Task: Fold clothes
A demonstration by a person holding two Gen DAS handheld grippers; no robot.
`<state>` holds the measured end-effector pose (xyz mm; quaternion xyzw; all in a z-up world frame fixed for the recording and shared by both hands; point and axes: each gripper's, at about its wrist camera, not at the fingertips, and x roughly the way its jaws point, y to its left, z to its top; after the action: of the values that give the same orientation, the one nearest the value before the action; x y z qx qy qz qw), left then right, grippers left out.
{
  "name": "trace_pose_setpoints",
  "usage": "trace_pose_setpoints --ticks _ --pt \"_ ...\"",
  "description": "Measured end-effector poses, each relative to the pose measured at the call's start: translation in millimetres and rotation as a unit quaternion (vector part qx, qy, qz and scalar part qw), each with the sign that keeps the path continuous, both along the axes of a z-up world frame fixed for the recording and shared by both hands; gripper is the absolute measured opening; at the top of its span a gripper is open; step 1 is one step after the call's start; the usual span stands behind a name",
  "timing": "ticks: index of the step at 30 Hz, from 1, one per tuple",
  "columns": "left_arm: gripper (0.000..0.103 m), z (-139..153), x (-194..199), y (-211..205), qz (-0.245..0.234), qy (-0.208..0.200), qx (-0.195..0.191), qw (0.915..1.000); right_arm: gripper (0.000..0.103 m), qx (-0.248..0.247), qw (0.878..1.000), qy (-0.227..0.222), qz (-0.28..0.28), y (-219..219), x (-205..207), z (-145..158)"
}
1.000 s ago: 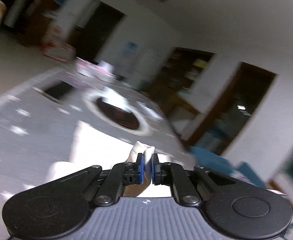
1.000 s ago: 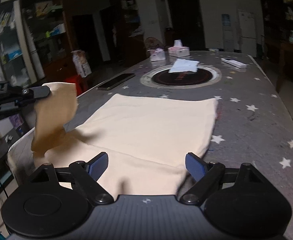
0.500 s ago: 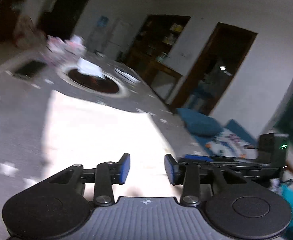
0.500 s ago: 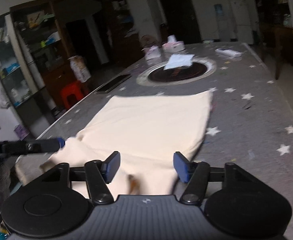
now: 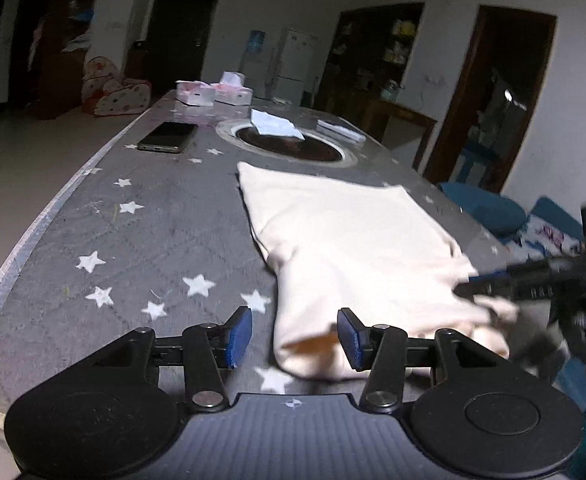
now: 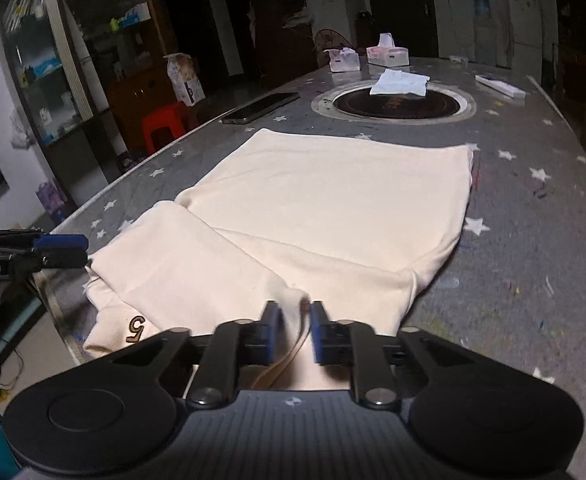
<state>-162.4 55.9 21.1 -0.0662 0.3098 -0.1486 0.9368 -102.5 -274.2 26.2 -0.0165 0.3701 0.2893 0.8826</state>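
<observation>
Two grippers, two different jobs now. Left gripper [image 5: 291, 334] has let go of the sleeve it lifted a second ago and sits wide open at the cream shirt [image 6: 333, 200]'s 7 o'clock corner. Right gripper [image 6: 291, 330] has narrowed onto a fabric ridge at 6 o'clock, probably pinching it. Sleeve fold's done; shirt lies flat on the star-print table [image 6: 533, 208].
</observation>
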Motion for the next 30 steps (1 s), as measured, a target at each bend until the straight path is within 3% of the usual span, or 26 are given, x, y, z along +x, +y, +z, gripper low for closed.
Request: trace_pose_setpoints --ticks 5,7,10,15,18,20,23,28,30 --pt "0.048 -6.2 -3.1 -4.9 -0.011 -0.003 0.024 0.9997 0.006 -0.001 0.999 -0.048 -0.002 0.4 -2.1 22.1" --pt "0.027 -8.3 -1.4 -5.4 -0.013 -0.002 0.028 0.9995 0.006 -0.009 0.997 -0.071 -0.007 -0.5 -4.7 33.1" --pt "0.009 -10.2 -0.3 -7.1 -0.025 -0.002 0.034 0.9991 0.002 -0.023 0.995 -0.091 -0.018 -2.3 -7.2 41.8" --pt "0.006 -8.2 -6.3 -11.6 -0.043 -0.007 0.051 0.9978 0.003 -0.045 0.997 -0.057 -0.041 -7.8 3.0 19.7" --pt "0.006 -5.4 -8.1 -9.1 -0.044 -0.004 0.055 0.9975 0.01 -0.034 0.998 -0.049 -0.031 -7.0 3.0 17.3" --pt "0.007 -5.2 -7.2 -5.7 -0.039 0.003 0.06 0.9975 0.025 -0.026 0.998 -0.046 -0.02 -4.7 2.7 19.0" --pt "0.008 -0.2 -4.8 1.1 -0.026 0.009 0.052 0.9982 0.024 -0.021 0.999 -0.031 -0.016 -3.3 6.1 14.2" --pt "0.01 20.7 5.8 3.3 -0.017 -0.021 0.032 0.9991 0.024 -0.004 1.0 0.007 -0.017 -5.4 7.5 0.1" --pt "0.011 24.8 17.7 0.1 -0.019 -0.021 0.02 0.9994 0.018 -0.003 1.0 0.009 -0.015 -3.6 5.0 -2.2"
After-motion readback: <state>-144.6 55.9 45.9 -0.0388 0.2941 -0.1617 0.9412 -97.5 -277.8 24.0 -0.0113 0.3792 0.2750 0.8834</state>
